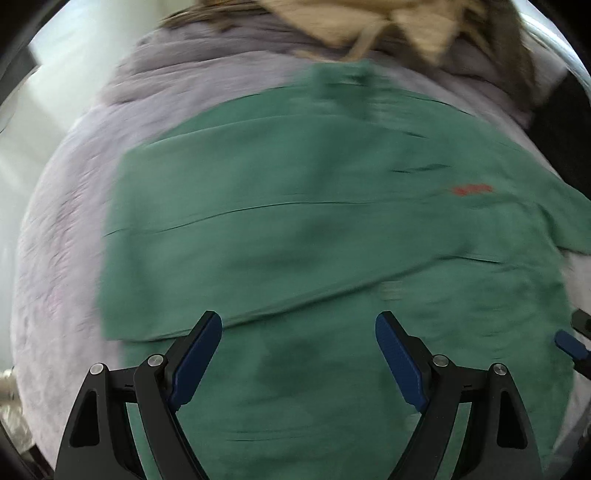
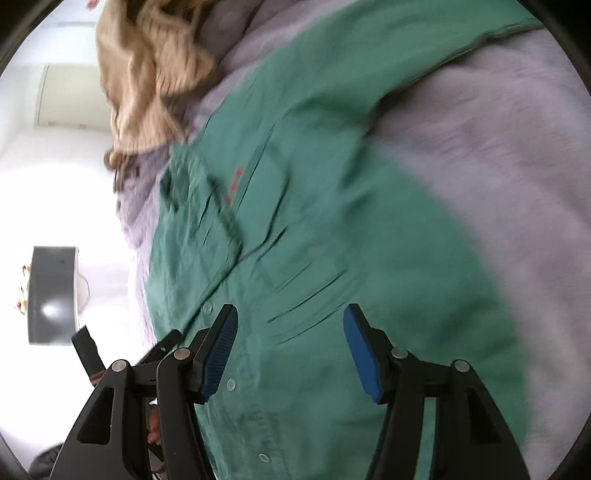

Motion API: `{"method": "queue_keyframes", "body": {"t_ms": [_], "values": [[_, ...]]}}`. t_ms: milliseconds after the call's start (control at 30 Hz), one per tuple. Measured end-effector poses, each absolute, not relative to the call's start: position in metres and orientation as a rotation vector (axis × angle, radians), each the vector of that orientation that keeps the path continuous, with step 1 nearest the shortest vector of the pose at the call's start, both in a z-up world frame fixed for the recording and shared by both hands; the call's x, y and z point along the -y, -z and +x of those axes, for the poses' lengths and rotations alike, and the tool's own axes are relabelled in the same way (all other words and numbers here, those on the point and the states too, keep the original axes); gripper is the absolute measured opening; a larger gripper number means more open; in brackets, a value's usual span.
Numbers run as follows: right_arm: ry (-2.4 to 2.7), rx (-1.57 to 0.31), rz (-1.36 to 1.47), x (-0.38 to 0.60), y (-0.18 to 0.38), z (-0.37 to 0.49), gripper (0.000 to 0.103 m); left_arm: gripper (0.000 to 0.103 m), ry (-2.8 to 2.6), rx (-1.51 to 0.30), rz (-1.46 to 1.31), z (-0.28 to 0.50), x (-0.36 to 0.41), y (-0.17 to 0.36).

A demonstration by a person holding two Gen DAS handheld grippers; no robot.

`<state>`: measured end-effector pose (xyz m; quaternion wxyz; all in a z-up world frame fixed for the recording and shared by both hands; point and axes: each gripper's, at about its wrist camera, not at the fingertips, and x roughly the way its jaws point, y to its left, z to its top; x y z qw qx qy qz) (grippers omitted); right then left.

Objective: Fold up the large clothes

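A green button-up shirt [image 1: 295,206] with a small red logo [image 1: 472,189] lies spread on a lavender fleece blanket [image 1: 62,236]. Part of it is folded over, with an edge crossing the lower middle of the left wrist view. My left gripper [image 1: 298,328] is open and empty above the shirt's lower part. In the right wrist view the shirt [image 2: 332,258] shows its button placket and red logo [image 2: 234,184]. My right gripper [image 2: 290,325] is open and empty above the placket. The right gripper's blue fingertip [image 1: 567,345] shows at the right edge of the left wrist view.
A tan knitted garment [image 1: 369,22] lies crumpled at the far end of the blanket, also in the right wrist view [image 2: 147,85]. The lavender blanket [image 2: 498,166] surrounds the shirt. A dark grey box-like object [image 2: 51,295] stands by a white wall.
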<state>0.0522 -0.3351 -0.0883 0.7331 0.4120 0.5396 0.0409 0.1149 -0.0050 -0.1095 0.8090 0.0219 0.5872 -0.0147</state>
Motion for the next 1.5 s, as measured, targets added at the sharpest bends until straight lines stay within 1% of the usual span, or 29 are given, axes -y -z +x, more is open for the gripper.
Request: {"method": "queue_keyframes", "body": {"t_ms": [133,267,400,667,900,1100,1233,1267,1300,1333,1500], "values": [[-0.003,-1.103,0.935,0.392,0.079,0.045,0.064,0.086,0.14,-1.258,0.06,0.12,0.071,0.107],[0.096,-1.032,0.974,0.449,0.079,0.046,0.064,0.086,0.204,-1.273,0.052,0.125,0.121,0.111],[0.208,-1.0,0.971,0.503,0.084,0.054,0.064,0.086,0.222,-1.29,0.037,0.13,0.162,0.114],[0.281,-0.916,1.119,0.6,0.11,0.079,0.064,0.086,0.245,-1.282,0.098,0.132,0.229,0.12],[0.256,-0.835,1.26,0.644,0.135,0.111,0.064,0.086,0.261,-1.276,0.099,0.141,0.263,0.126],[0.223,-0.706,1.399,0.667,0.148,0.126,0.065,0.086,0.244,-1.291,0.087,0.142,0.272,0.133],[0.175,-0.679,1.464,0.674,0.152,0.131,0.064,0.086,0.237,-1.283,0.119,0.143,0.276,0.136],[0.161,-0.677,1.479,0.675,0.152,0.132,0.053,0.086,0.244,-1.291,0.115,0.143,0.276,0.137],[0.136,-0.67,1.495,0.675,0.152,0.133,0.02,0.086,0.255,-1.299,0.109,0.144,0.276,0.137],[0.118,-0.671,1.501,0.676,0.151,0.135,0.004,0.086,0.262,-1.297,0.102,0.144,0.275,0.135],[0.001,-0.616,1.458,0.667,0.124,0.143,0.003,0.086,0.24,-1.232,0.062,0.148,0.258,0.122]]}}
